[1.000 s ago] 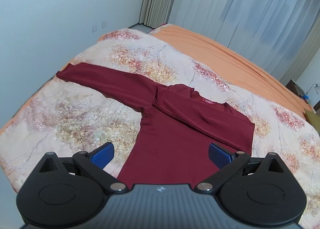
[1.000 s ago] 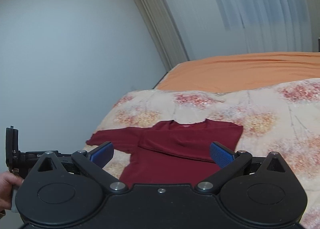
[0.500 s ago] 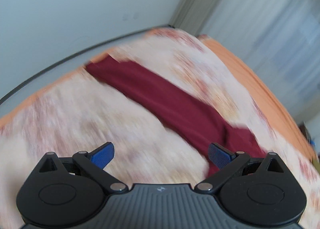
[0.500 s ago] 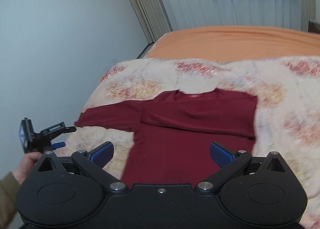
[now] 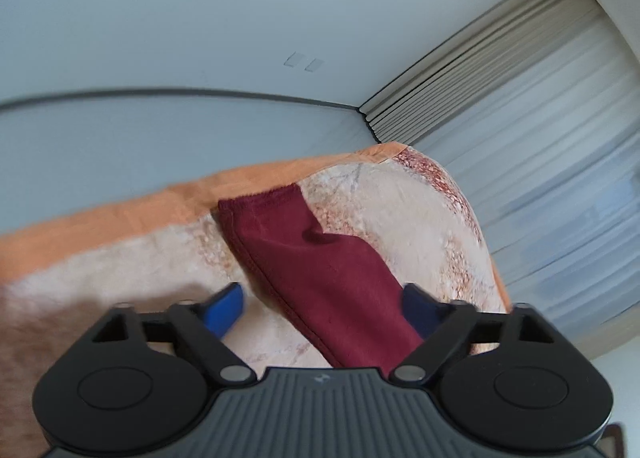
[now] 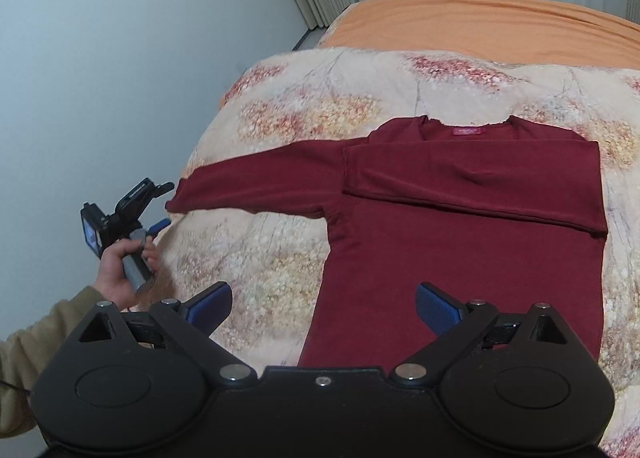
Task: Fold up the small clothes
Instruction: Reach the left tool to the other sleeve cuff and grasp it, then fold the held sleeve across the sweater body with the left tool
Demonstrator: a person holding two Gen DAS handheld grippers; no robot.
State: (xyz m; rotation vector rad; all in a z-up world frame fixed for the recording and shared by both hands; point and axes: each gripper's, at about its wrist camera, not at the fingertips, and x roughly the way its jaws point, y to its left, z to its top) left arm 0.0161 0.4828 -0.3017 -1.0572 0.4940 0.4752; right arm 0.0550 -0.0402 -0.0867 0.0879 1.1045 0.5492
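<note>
The maroon long-sleeved top (image 6: 460,226) lies flat on the floral quilt (image 6: 280,266) of the bed, collar toward the orange sheet (image 6: 500,26) at the far end. One sleeve is already folded across the chest (image 6: 472,182). The other sleeve (image 6: 256,186) is stretched straight out toward the bed's left edge, its cuff (image 5: 260,206) just short of that edge.

What has changed over the last second: the left hand-held gripper (image 5: 320,306), which was looking over the whole garment from above the hem, now sits low at the left edge of the bed, squarely behind the outstretched sleeve. In the left wrist view the sleeve runs up between the two blue pads (image 5: 224,306), cuff end beyond them. The jaws, fully apart a moment ago, are closing. The cloth lies between them, but the pads are not yet pressing on it, so nothing is held. The person's left hand (image 6: 124,266) grips the tool's handle beside the quilt edge.

The right hand-held gripper (image 6: 324,306) has come in nearer and lower over the body of the top. It hovers above the lower left part of the garment with its jaws wide apart and nothing in them.

Assessment: the first sleeve fold is done and the second is being started. The left tool appears set to pinch the free sleeve near its cuff and carry it across the chest. Risk noted: the cuff lies close to the bed edge, and a shallow pinch could drag quilt along with the sleeve.
</note>
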